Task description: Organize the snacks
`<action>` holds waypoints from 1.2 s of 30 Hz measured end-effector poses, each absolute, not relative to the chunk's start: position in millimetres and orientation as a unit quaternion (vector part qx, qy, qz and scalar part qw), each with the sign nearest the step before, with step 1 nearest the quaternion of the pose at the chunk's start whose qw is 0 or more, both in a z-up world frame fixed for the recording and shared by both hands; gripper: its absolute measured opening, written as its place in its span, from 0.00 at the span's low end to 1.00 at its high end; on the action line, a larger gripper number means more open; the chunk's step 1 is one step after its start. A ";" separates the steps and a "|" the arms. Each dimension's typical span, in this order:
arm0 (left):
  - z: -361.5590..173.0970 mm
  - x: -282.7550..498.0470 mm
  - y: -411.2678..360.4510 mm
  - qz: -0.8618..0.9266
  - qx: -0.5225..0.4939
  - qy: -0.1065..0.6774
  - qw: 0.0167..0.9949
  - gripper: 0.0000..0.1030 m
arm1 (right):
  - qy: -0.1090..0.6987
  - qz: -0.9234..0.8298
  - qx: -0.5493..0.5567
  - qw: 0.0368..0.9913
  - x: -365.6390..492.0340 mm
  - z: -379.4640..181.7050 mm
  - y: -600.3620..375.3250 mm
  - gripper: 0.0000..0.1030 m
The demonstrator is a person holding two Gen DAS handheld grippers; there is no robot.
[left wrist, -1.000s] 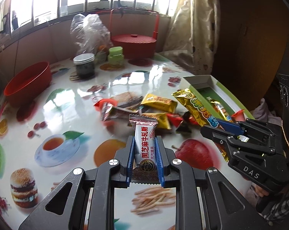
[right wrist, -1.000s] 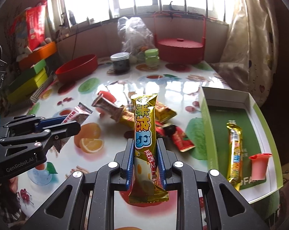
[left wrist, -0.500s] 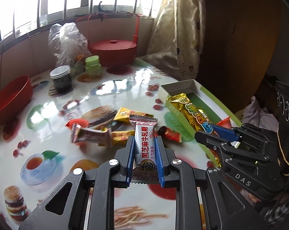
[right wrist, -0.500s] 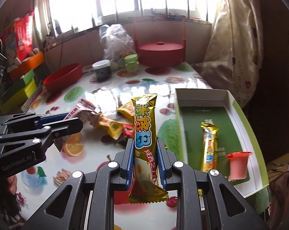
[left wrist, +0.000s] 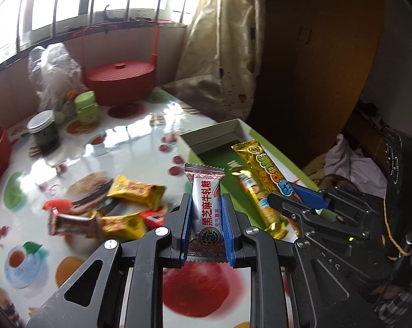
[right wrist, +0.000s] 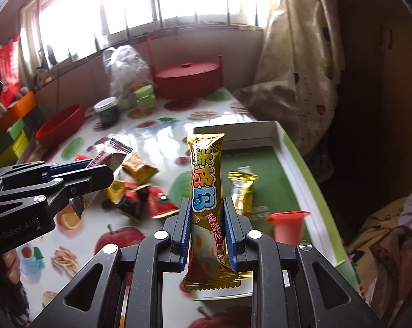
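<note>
My left gripper [left wrist: 205, 210] is shut on a white sesame candy packet [left wrist: 206, 205], held upright above the table near the green tray [left wrist: 206, 136]. My right gripper [right wrist: 207, 213] is shut on a long gold snack bar [right wrist: 207, 180], held over the tray's [right wrist: 301, 164] near end. The right gripper with its gold bar [left wrist: 268, 172] shows at the right of the left wrist view. The left gripper with its packet [right wrist: 107, 158] shows at the left of the right wrist view. In the tray lie a gold bar [right wrist: 241, 188] and a red cup [right wrist: 288, 224]. Several loose snacks [left wrist: 134, 191] lie on the table.
A red lidded basket [left wrist: 121, 79], a plastic bag [left wrist: 52, 68], a green jar [left wrist: 85, 106] and a dark jar [left wrist: 43, 131] stand at the back. A red bowl [right wrist: 61, 125] sits at the left. A curtain [right wrist: 296, 68] hangs behind the tray.
Both grippers have moved right toward the tray, each still holding its snack. The tray and the loose snacks now sit nearer and further left in both views.
</note>
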State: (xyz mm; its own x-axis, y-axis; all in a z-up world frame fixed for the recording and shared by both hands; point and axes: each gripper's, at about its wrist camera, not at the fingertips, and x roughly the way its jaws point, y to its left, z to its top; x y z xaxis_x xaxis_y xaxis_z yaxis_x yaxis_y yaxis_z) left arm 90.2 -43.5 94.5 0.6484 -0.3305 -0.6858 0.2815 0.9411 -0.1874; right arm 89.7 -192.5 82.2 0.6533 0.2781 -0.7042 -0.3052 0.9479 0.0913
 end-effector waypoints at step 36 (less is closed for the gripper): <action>43.4 146.1 -112.9 -0.213 -0.056 0.450 0.865 0.21 | 0.405 0.084 -0.050 0.909 109.1 57.4 -233.4 0.21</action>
